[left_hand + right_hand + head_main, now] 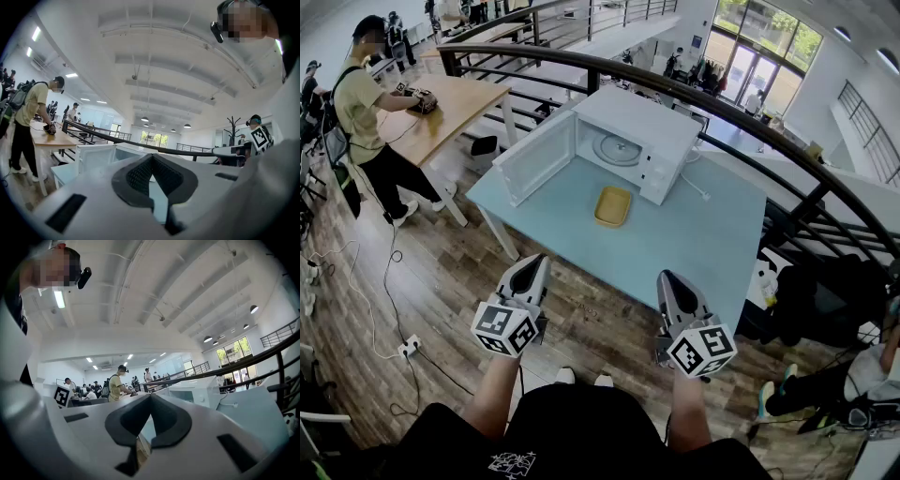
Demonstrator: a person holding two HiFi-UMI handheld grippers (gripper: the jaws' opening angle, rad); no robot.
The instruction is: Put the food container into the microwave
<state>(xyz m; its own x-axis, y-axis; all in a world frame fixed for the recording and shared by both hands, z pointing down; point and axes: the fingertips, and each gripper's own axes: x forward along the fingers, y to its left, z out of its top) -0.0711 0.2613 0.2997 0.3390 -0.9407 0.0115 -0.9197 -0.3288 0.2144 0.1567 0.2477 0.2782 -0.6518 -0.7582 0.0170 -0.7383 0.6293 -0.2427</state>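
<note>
A shallow yellow food container (613,206) lies on the light blue table (712,234), just in front of the white microwave (642,141). The microwave's door (534,157) is swung open to the left, and its glass turntable is bare. Both grippers are held over the wooden floor, short of the table's near edge. My left gripper (534,262) is shut and holds nothing, and so is my right gripper (666,277). In the left gripper view the shut left gripper (152,157) points toward the microwave (96,158). In the right gripper view the right gripper (150,397) is also shut, with the microwave (197,391) ahead to its right.
A dark curved railing (675,89) runs behind the table. At the far left a person (366,122) works at a wooden table (441,108). A power strip (410,346) and cables lie on the floor at the left. Another person's legs (825,384) show at the lower right.
</note>
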